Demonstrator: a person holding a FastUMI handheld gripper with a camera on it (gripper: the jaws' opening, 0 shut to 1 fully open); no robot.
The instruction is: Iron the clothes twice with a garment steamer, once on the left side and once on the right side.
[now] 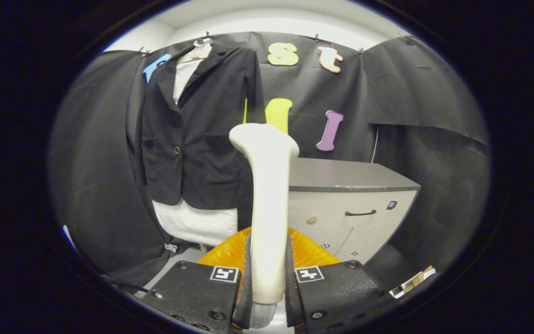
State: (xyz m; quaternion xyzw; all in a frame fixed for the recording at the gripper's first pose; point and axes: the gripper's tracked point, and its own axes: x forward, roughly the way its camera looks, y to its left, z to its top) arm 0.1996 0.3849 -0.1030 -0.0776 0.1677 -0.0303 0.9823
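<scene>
The gripper (267, 278) is clamped on the handle of the white garment steamer (267, 195), both fingers pressing its sides at bottom centre of the frame; the steamer stands upright, its head reaching mid-frame. The black jacket (197, 134) hangs over a white shirt at upper left, beyond the steamer and apart from it. A grey cabinet (350, 199) sits at centre right. By this view, the steamer is in hand but not against the cloth, so both passes, 1 left and 1 right, look left to do.
</scene>
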